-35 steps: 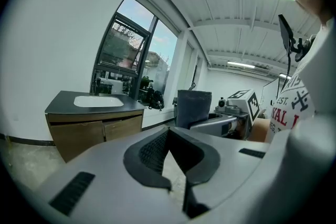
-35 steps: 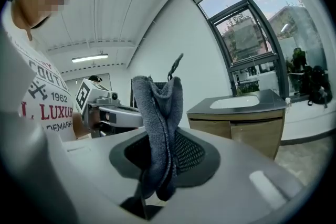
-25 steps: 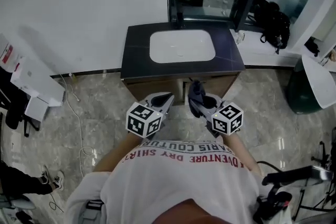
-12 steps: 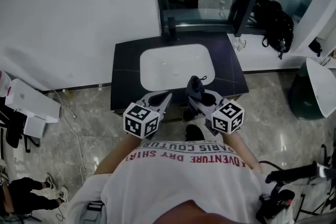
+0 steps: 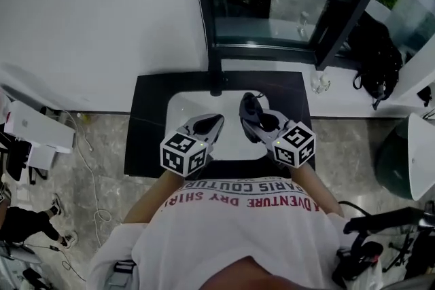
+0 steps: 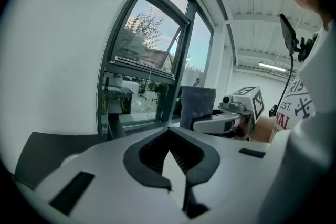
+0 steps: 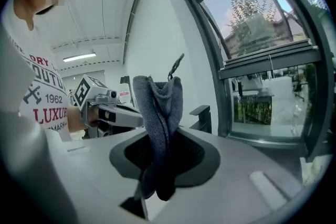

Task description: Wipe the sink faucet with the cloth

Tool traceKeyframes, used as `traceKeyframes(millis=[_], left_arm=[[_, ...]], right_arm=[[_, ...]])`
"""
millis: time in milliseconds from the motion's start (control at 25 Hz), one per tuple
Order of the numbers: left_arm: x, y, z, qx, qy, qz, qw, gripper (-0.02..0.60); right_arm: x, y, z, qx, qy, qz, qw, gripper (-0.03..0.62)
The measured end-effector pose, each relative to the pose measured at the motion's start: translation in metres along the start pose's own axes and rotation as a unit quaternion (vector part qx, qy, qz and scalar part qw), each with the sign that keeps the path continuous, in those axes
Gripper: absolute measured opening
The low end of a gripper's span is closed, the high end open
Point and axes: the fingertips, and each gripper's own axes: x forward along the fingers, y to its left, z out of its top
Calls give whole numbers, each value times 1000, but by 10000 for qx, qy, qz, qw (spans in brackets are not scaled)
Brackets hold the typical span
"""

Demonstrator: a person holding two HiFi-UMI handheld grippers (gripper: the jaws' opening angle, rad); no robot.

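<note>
"Both grippers have come forward since a second ago, from short of the cabinet front to right over the basin. What are the jaws doing?"

"The right gripper [image 7: 157, 162] is clamped on the cloth [image 7: 157, 113]. It's a dark grey fold that stands up out of the jaws, with its tail hanging below them. The left gripper [image 6: 169, 152] has its jaws drawn together with nothing between them."

"And beyond them?"

"Both hover above the white sink [image 5: 178, 105], which is set in a dark counter [image 5: 146, 129]. The faucet [image 5: 215, 81] is a dark upright at the back edge. It sits just ahead of the grippers under the window [image 5: 272, 10], and the cloth isn't touching it."

"So the wiping hasn't begun?"

"I'd say this is the approach. Next, the right gripper needs to reach forward and a little left to press the raised fold against the faucet. The left one looks spare for now."
</note>
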Motion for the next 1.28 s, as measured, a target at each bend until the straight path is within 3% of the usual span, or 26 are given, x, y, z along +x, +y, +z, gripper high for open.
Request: traceKeyframes(millis=[200,520,720,880,1080,1280], left_arm=[[31,34,23,-134,-35,235,9996,2],[40,80,23,-365,198,197,9989,2],[39,101,17,-385,272,97,9988,2],[30,112,12,-484,245,94,9985,2],[21,124,9,-582,143,169,9981,1],[14,136,6,-695,101,330,9970,2]], right_arm=[[26,-45,16,-206,124,98,9997,78],[76,-59,13,-231,529,224,9981,78],[107,-80,29,-886,692,-110,9936,78],[131,-94,66,-1820,738,-426,9796,78],[165,-111,113,-2863,832,-744,9516,78],[201,-139,118,-3162,1220,-842,9371,78]])
